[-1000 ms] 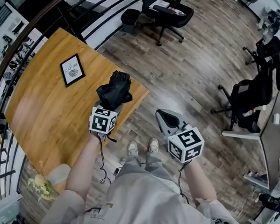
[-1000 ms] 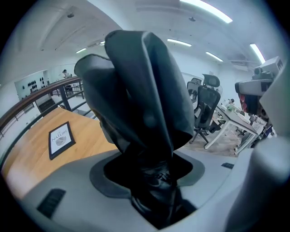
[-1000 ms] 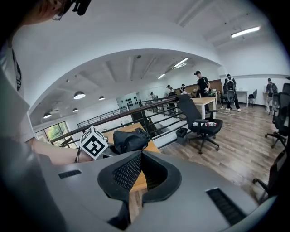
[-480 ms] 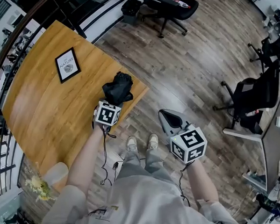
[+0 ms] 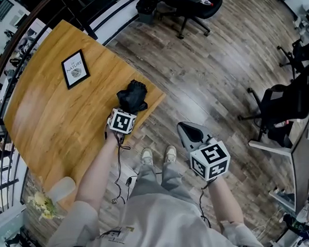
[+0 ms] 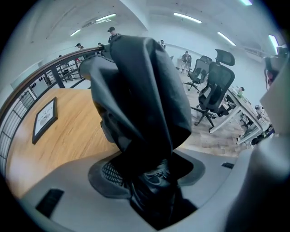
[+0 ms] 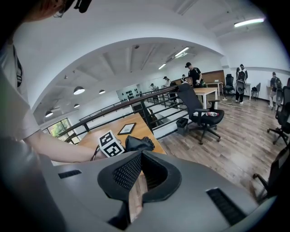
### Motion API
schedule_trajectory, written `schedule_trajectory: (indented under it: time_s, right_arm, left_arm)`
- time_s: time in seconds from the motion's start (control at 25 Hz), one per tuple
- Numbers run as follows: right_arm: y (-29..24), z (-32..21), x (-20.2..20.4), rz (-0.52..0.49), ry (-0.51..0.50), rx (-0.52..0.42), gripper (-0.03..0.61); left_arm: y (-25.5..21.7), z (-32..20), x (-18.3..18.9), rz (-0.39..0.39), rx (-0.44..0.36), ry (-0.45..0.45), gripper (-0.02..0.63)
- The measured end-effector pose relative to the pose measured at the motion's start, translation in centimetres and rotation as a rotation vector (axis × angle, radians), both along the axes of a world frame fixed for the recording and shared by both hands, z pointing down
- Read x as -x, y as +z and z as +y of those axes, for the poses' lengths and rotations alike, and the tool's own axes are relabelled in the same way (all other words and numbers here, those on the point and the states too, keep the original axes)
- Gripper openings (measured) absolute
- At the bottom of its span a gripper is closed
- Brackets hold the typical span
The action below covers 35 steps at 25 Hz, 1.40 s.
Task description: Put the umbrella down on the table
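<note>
Lowered a little toward the table (image 5: 51, 120) since a second ago, by its smaller look: umbrella (image 5: 132, 96), black, folded, over the table's near corner, well clear of the picture frame (image 5: 75, 69). Head view: left gripper (image 5: 126, 112) carries it; right gripper (image 5: 189, 132) hangs off the table, over floor. Left gripper view: jaws clamped on the bundle's lower end, fabric (image 6: 145, 99) billowing above. Right gripper view: jaws nearly together, holding nothing. Handling, judged: light; slack, slippery cloth over a stiff core; grip the core.
</note>
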State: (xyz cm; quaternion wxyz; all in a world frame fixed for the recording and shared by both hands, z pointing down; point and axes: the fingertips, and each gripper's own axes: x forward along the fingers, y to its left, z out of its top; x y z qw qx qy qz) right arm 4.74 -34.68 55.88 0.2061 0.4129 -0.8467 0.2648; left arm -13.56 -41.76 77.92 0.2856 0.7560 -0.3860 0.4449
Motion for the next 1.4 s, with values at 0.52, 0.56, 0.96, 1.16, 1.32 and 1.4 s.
schedule_trajectory:
  time_s: [0.52, 0.56, 0.96, 1.16, 1.32, 1.4]
  right_arm:
    - [-1.1, 0.7, 0.4, -0.020, 0.010, -0.037, 0.028]
    - [-1.5, 0.6, 0.6, -0.024, 0.012, -0.046, 0.028]
    - [-10.3, 1.4, 3.0, -0.100, -0.007, -0.214, 0.028]
    - [-14.9, 1.9, 3.6, -0.109, -0.023, -0.310, 0.028]
    - [-19.1, 2.1, 3.5, -0.115, -0.020, -0.395, 0.028]
    - [-20.9, 2.5, 3.8, -0.118, -0.028, -0.436, 0.028]
  left_arm:
    - [-1.0, 1.0, 0.5, -0.030, -0.067, -0.052, 0.287]
    - [-2.0, 1.0, 0.6, -0.019, -0.088, -0.057, 0.287]
    - [-14.1, 2.8, 2.1, 0.095, -0.325, -0.103, 0.230]
    - [-21.4, 3.4, 3.7, 0.134, -0.442, -0.131, 0.200]
    - [-27.7, 3.9, 3.7, 0.187, -0.546, -0.118, 0.185]
    - [-31.0, 4.1, 3.7, 0.212, -0.612, -0.113, 0.169]
